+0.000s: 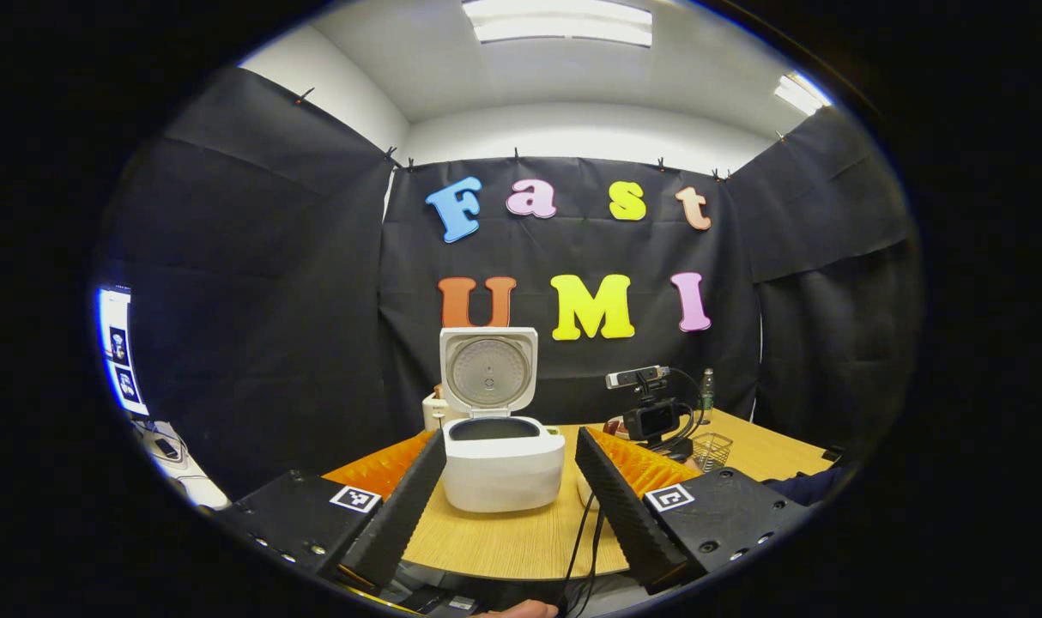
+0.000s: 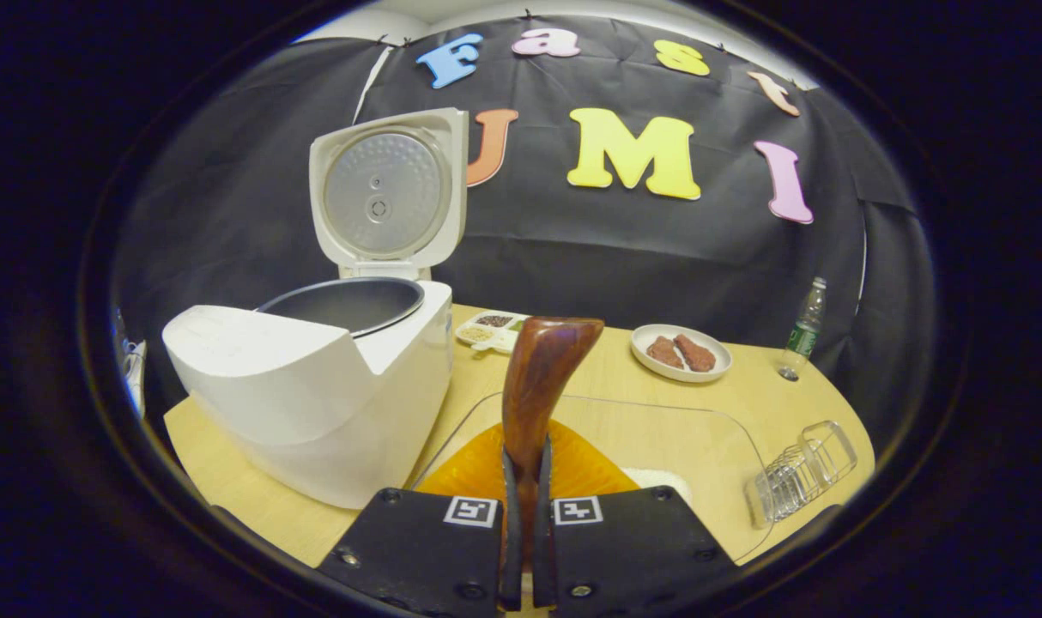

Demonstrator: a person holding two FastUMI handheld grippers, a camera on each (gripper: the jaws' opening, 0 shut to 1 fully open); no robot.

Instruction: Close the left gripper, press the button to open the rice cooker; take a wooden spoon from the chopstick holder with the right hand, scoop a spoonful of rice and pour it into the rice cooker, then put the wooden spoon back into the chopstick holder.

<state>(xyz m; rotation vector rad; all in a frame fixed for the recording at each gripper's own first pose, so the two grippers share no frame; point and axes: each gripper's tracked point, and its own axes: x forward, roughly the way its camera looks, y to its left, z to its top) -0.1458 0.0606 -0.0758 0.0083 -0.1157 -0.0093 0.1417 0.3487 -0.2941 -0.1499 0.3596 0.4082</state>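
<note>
Left gripper (image 1: 508, 481): fingers spread wide apart, nothing between them, held level and pointing forward in the left gripper view. A dark sleeve (image 1: 808, 485) shows at the right edge of that view.

Right gripper (image 2: 525, 506): fingers drawn close together, both pressing on the handle of the wooden spoon (image 2: 538, 378), which stands upright between them.

The left gripper view looks level from the counter's (image 1: 521, 541) near edge toward the open rice cooker (image 1: 502, 459); the right gripper view sits close beside that cooker (image 2: 315, 378), facing the same back wall.
</note>
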